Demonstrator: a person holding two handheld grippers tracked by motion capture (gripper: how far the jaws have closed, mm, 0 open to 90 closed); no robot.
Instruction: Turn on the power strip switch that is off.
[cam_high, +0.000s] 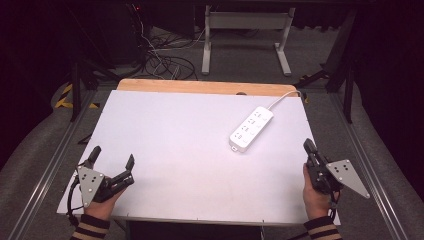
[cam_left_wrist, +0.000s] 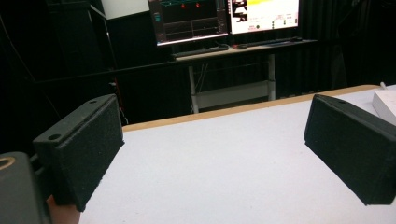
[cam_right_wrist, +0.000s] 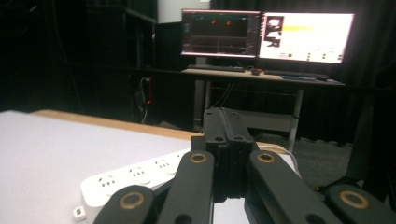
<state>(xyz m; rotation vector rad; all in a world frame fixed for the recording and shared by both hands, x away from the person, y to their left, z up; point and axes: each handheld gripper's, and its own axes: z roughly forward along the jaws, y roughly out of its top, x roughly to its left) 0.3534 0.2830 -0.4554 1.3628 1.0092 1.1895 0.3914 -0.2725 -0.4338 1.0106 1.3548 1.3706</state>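
Observation:
A white power strip (cam_high: 251, 128) lies on the white table (cam_high: 175, 150) at the right of centre, its cable running off the far edge. The same power strip (cam_right_wrist: 135, 179) shows just behind my right gripper's jaws, and a corner of the power strip (cam_left_wrist: 385, 103) sits at the right edge of the left gripper view. My left gripper (cam_high: 112, 155) rests at the table's near left corner, jaws wide apart with nothing between them. My right gripper (cam_high: 309, 146) sits at the near right edge, jaws pressed together and empty.
A wooden strip (cam_high: 207, 87) borders the table's far edge. Beyond it stand a desk frame (cam_high: 246, 35) and loose cables on the floor. Two lit monitors (cam_right_wrist: 266, 37) sit on a desk further back.

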